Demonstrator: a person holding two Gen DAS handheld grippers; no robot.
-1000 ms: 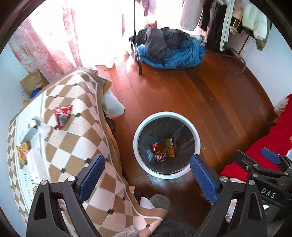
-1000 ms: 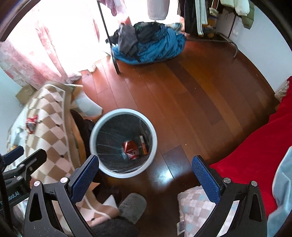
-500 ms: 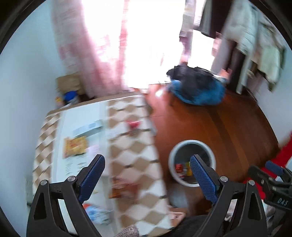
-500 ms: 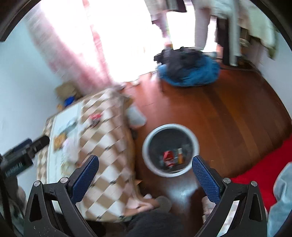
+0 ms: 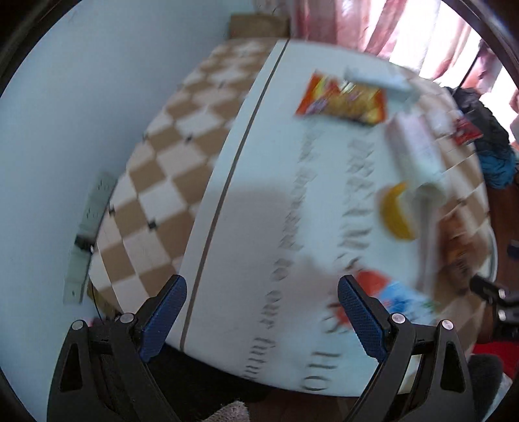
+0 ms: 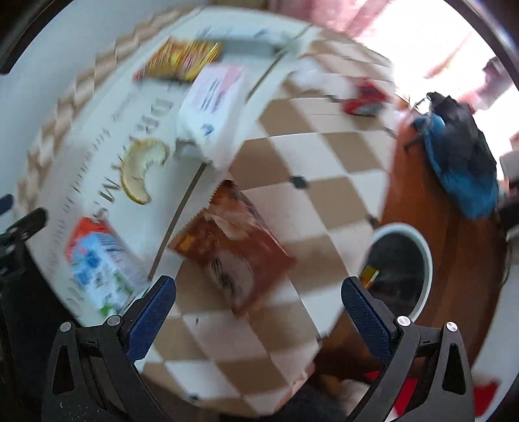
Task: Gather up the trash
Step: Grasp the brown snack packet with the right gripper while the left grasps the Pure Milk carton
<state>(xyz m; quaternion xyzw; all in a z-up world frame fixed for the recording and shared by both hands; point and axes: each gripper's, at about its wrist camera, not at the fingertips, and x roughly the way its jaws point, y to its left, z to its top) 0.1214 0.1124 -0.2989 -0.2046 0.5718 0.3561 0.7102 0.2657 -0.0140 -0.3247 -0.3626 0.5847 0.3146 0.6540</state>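
Observation:
Both views are motion-blurred. My right gripper (image 6: 258,300) hangs open just above a brown snack wrapper (image 6: 232,246) on the checkered tablecloth (image 6: 324,181). Left of it lie a red, white and blue carton (image 6: 100,263), a bitten yellow fruit slice (image 6: 141,170), a white packet (image 6: 211,107), an orange-yellow snack bag (image 6: 181,61) and a red wrapper (image 6: 365,97). The white-rimmed trash bin (image 6: 426,259) stands on the floor at right. My left gripper (image 5: 261,310) is open over the white printed mat (image 5: 259,194), with the carton (image 5: 394,300), the fruit slice (image 5: 394,212) and the snack bag (image 5: 343,100) to its right.
A pale blue wall (image 5: 65,130) borders the table on the left. A heap of blue and dark clothes (image 6: 460,152) lies on the wooden floor (image 6: 464,259) beyond the bin. Pink curtains (image 5: 373,29) hang at the back. Red fabric (image 6: 486,392) shows at lower right.
Both grippers have swung left from above the bin to over the table, coming much closer to the trash lying there. Both stay open and empty.

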